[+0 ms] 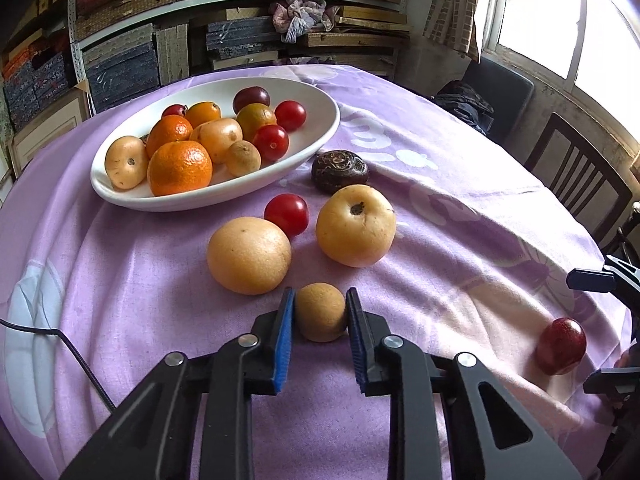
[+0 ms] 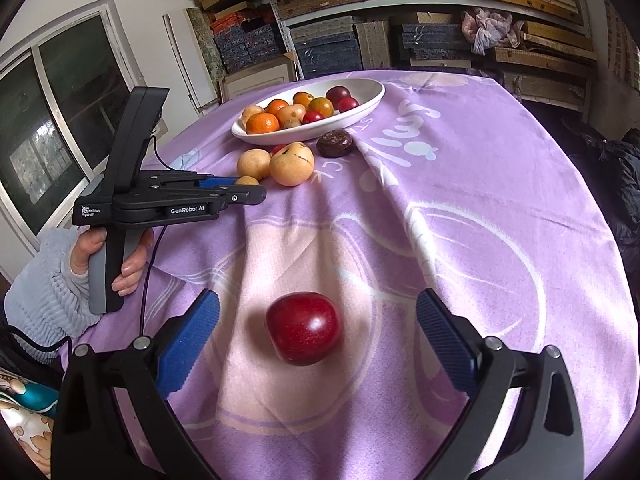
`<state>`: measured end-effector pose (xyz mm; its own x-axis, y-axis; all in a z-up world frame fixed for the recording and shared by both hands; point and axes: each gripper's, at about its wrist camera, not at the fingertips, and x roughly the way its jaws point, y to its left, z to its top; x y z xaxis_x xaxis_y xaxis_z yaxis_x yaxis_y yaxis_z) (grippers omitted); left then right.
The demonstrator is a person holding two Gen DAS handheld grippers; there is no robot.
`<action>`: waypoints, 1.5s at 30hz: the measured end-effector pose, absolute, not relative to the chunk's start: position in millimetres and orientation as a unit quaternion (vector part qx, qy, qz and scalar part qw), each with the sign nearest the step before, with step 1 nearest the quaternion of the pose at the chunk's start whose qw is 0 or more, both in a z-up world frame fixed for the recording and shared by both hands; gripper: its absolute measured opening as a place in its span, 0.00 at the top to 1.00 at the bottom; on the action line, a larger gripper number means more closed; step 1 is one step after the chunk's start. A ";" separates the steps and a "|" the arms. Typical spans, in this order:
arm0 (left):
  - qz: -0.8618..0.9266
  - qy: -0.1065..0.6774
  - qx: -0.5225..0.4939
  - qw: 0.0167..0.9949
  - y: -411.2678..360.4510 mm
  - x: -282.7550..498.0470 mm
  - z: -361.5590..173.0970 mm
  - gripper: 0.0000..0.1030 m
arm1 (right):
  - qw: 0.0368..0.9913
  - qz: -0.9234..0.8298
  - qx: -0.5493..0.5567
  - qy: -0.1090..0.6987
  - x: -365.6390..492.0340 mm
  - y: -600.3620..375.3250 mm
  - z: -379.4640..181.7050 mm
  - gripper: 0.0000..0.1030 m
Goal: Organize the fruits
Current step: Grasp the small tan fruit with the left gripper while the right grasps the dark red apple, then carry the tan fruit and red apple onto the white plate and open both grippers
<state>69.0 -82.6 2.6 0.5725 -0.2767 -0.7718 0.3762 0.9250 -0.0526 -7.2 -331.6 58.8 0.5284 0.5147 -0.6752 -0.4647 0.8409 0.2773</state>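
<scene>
Your left gripper [image 1: 320, 312] has its blue pads closed against both sides of a small tan longan [image 1: 321, 311], low in the centre of the left wrist view. It looks light, with a thin, brittle-looking shell, so a gentle squeeze across its widest part should be enough — press harder and it could crack or pop out forward. Whether it has left the purple tablecloth [image 1: 460, 208] you can't tell from here.

Your right gripper [image 2: 318, 322] is spread wide around a dark red plum [image 2: 303, 328] lying in the lower middle of its view, neither pad touching. The skin is glossy and probably slick, the flesh likely soft — take it across the middle, evenly.

The white oval bowl [image 1: 320, 136] sits upper left in the left view, already well filled. A cherry tomato [image 1: 287, 213] is half hidden behind two round yellow fruits, and the right gripper is cut off at the right edge of the left wrist view.
</scene>
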 end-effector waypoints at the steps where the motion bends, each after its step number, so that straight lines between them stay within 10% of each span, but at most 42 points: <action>1: -0.185 0.423 0.059 0.885 -82.4 68.5 2.7 0.75 | 0.874 0.280 0.031 0.395 -8.2 -331.1 59.2 0.06; 9: -0.152 0.411 0.075 0.896 -53.2 44.2 11.6 0.75 | 0.876 0.296 0.012 0.380 -24.1 -324.3 64.9 0.08; 12: -0.132 0.409 0.078 0.899 -37.8 34.1 9.3 0.75 | 0.874 0.299 -0.003 0.382 -26.7 -318.1 64.5 0.40; 22: -0.136 0.408 0.063 0.900 -32.3 29.0 8.2 0.75 | 0.870 0.291 -0.031 0.396 -24.6 -307.2 59.1 0.58; 45: -0.116 0.386 0.100 0.910 -41.7 19.5 11.9 0.75 | 0.856 0.300 -0.005 0.420 -4.8 -305.4 54.3 0.60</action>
